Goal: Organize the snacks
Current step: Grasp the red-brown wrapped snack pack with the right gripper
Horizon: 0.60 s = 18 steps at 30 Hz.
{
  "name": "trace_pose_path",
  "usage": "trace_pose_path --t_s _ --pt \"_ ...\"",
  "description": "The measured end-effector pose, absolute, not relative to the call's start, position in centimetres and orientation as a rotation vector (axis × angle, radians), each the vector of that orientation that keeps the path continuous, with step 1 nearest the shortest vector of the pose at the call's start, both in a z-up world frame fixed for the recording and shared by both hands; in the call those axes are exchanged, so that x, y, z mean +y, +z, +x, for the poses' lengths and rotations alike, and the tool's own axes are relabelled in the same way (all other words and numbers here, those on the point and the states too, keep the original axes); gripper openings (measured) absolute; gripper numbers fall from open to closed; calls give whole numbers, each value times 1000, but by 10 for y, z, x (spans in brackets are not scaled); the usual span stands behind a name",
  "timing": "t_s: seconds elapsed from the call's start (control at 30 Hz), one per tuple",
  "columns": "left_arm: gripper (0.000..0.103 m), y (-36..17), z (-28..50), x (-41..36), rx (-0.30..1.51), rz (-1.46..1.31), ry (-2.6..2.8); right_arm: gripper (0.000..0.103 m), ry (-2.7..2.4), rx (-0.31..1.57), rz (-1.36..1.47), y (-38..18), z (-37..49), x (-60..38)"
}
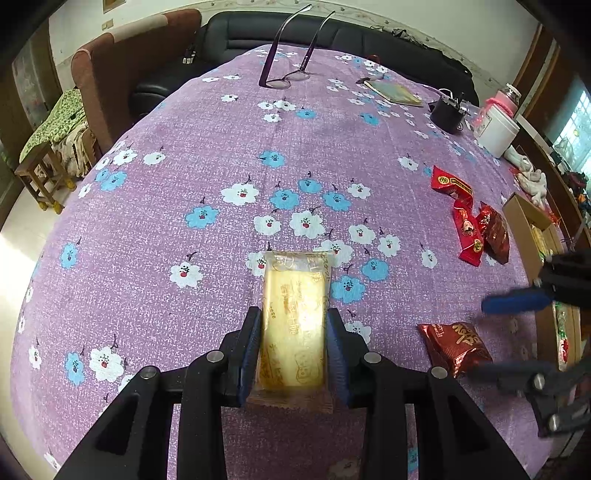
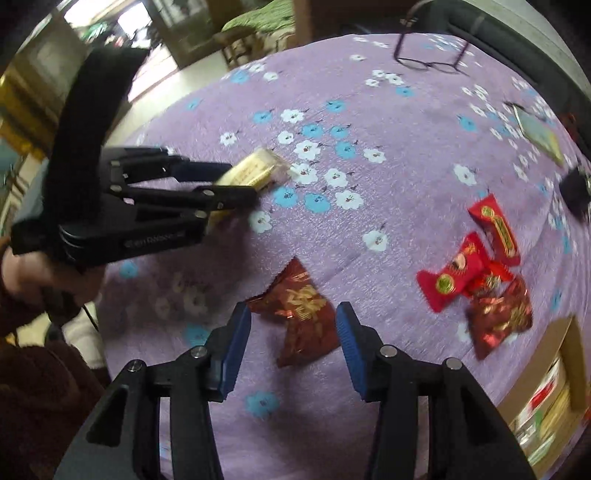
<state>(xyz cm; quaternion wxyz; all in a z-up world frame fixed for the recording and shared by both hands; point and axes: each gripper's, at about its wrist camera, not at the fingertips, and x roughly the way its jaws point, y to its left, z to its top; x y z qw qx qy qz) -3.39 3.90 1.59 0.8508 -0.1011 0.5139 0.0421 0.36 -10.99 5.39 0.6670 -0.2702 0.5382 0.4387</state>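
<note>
My left gripper (image 1: 293, 328) is shut on a yellow wrapped cake (image 1: 293, 325), held just above the purple flowered tablecloth (image 1: 184, 147); it also shows in the right wrist view (image 2: 255, 170). My right gripper (image 2: 293, 332) is open, its blue pads on either side of a dark red snack packet (image 2: 301, 314), which also shows in the left wrist view (image 1: 456, 347). Several red snack packets (image 2: 476, 273) lie to the right in a loose pile, also in the left wrist view (image 1: 469, 221). A cardboard box (image 2: 546, 387) with snacks inside stands at the table's right edge.
Purple glasses (image 1: 286, 79) lie at the far side. A booklet (image 1: 393, 90), a black pot (image 1: 448, 112) and a white jar (image 1: 495, 129) stand at the far right. A brown armchair (image 1: 110, 74) and a black sofa (image 1: 258, 29) are beyond the table.
</note>
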Motion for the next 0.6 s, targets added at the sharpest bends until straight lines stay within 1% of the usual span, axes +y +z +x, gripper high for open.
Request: trace_pose_path --t_s 0.07,0.13,0.17,0.2,0.23,0.3,0.6 --pt "37 16 -32 38 1082 -201 90 47 1010 1236 -615 45 9 -109" --pt "42 15 -30 37 1083 -194 82 47 1011 1266 -606 35 12 -107" --pt "42 15 -29 36 1080 -191 77 43 1004 1282 -599 30 11 -107" --pt "42 15 -28 36 1072 -186 76 32 996 1296 -594 25 8 -108" --pt "41 14 -28 36 1057 -178 72 32 970 1279 -588 24 6 -109" --pt "35 14 -31 38 1037 -177 81 29 915 1259 -545 27 2 -114" --pt "35 17 -42 40 1019 -284 50 28 644 1262 -94 45 -9 -169"
